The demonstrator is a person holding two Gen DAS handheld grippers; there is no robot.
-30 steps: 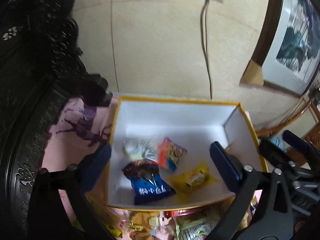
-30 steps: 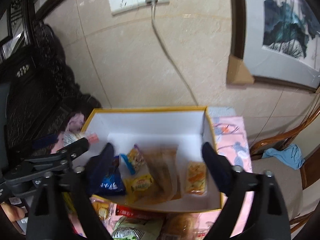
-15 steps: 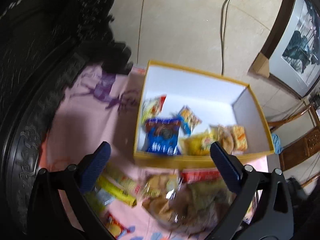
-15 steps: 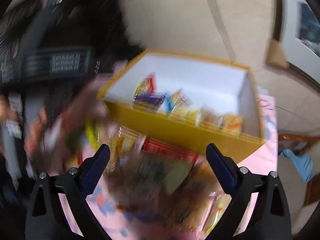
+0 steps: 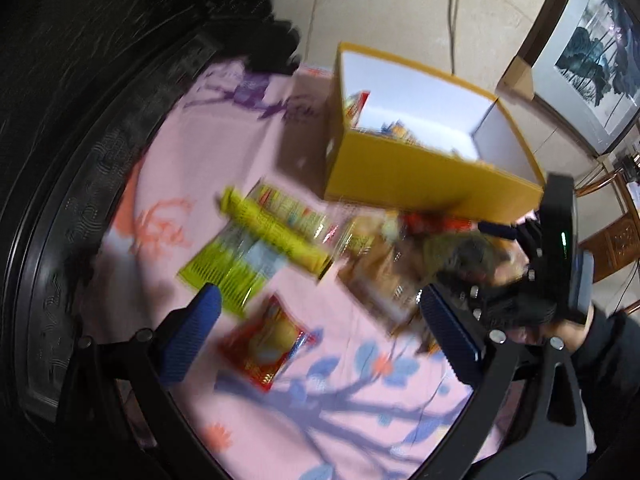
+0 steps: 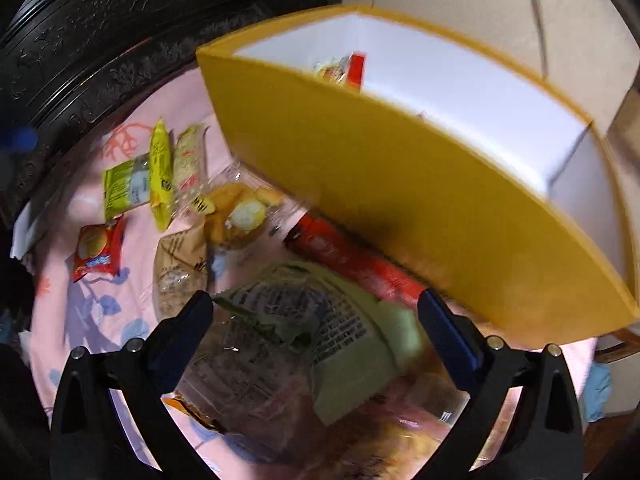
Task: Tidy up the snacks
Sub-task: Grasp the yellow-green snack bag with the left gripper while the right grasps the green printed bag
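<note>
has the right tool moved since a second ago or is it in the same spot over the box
Yes. The right tool has come down and back from above the yellow box to the loose snacks in front of it, over a green packet. Its jaws have just been opening, nothing gripped.

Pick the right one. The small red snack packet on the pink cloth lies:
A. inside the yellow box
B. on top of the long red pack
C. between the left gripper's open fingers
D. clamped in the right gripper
C: in the left wrist view the small red snack packet lies flat on the pink cloth, framed by the left gripper, whose jaws stand wide, clear of it.
</note>
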